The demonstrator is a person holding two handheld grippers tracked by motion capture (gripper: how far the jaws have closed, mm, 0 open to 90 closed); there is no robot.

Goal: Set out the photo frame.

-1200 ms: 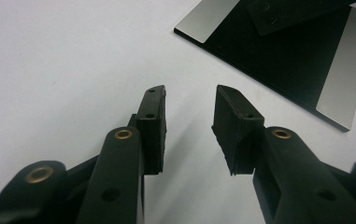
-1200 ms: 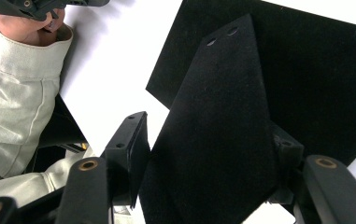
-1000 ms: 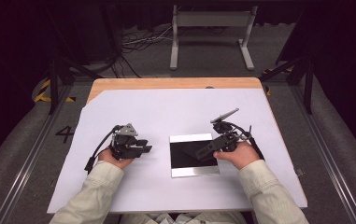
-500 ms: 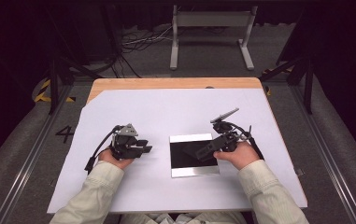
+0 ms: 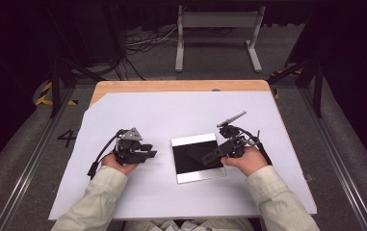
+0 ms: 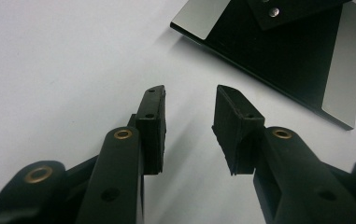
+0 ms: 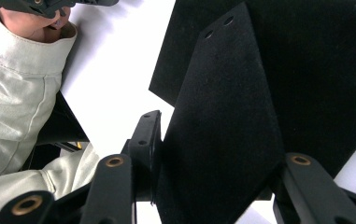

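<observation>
Bright overhead light whitens the table sheet (image 5: pixel 171 120) against dark surroundings; soft shadows, close views slightly blurred.

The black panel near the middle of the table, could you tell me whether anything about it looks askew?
Slightly: the black panel with silver edge strips lies rotated against the white sheet's edges. The right hand-held gripper holds a black plate over it.

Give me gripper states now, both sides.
Left gripper: open, empty, beside the black panel.
Right gripper: shut on a black flat piece over that panel.
</observation>
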